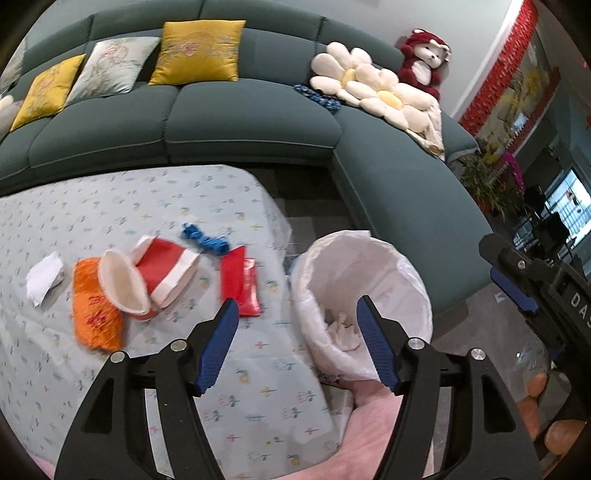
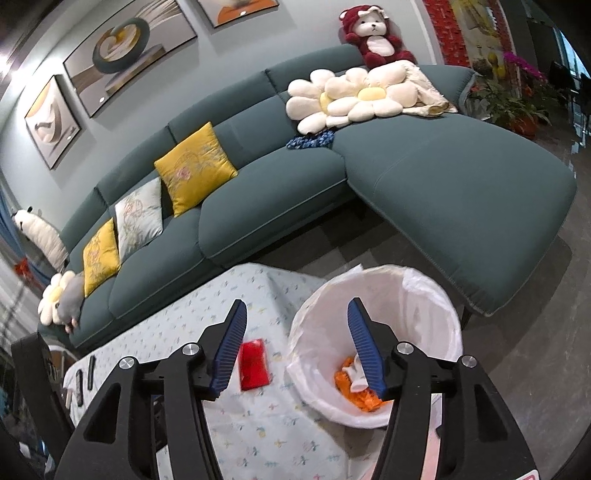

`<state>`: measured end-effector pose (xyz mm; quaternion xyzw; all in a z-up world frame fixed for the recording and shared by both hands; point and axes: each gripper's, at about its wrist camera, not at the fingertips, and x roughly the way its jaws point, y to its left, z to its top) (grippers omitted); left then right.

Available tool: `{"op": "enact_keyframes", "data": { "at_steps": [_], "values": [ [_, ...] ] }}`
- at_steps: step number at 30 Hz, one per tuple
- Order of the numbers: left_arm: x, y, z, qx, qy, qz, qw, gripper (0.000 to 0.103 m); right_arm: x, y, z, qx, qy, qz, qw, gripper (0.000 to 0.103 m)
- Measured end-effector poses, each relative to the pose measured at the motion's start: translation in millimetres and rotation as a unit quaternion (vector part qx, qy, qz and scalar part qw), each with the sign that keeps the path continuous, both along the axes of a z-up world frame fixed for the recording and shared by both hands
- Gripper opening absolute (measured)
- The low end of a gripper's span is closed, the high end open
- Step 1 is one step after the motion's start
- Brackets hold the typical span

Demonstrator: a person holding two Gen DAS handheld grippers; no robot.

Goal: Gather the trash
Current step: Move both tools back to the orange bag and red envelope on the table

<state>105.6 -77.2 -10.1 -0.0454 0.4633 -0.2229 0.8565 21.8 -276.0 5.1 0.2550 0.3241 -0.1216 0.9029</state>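
My left gripper (image 1: 297, 299) is open and holds nothing; it hangs over the table's right edge, beside the white-lined bin (image 1: 402, 266). Crumpled white paper (image 1: 343, 328) lies in the bin. On the patterned tablecloth (image 1: 110, 206) lie a red packet (image 1: 240, 284), a blue string (image 1: 205, 240), two red-and-white paper cups (image 1: 125, 284), an orange wrapper (image 1: 96, 314) and a white paper scrap (image 1: 44, 278). My right gripper (image 2: 297, 302) is open and empty too, above the bin's (image 2: 436, 295) near rim. An orange wrapper and white paper (image 2: 354, 387) lie inside. The red packet (image 2: 253, 363) sits just left of the bin.
A dark green corner sofa (image 2: 443, 177) wraps behind the table and bin, with yellow cushions (image 2: 194, 166), flower pillows (image 2: 351, 96) and a red plush bear (image 2: 373, 33). Two dark remotes (image 2: 90, 369) lie at the table's left. A person's hand (image 1: 373, 417) shows under the left gripper.
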Motion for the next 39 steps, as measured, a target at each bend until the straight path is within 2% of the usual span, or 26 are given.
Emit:
{"op": "enact_keyframes", "data": {
  "at_steps": [15,24,27,30,39],
  "values": [
    [-4,91,-17,-0.007,0.020,0.088,0.9959,0.064,5,68,-8,-0.012,0.026,0.064,0.998,0.059],
    [-8,133,-27,-0.007,0.029,0.126,0.9915,0.065,8,97,-14,-0.015,0.040,0.089,0.995,0.060],
    [-9,146,-30,-0.007,0.033,0.141,0.9894,0.070,9,106,-18,-0.017,0.046,0.098,0.994,0.060],
    [-10,159,-33,-0.006,0.031,0.152,0.9878,0.070,10,116,-22,-0.018,0.051,0.106,0.993,0.060],
    [-9,192,-54,-0.002,0.051,0.181,0.9822,0.070,15,138,-41,-0.018,0.075,0.129,0.989,0.060]
  ]
}}
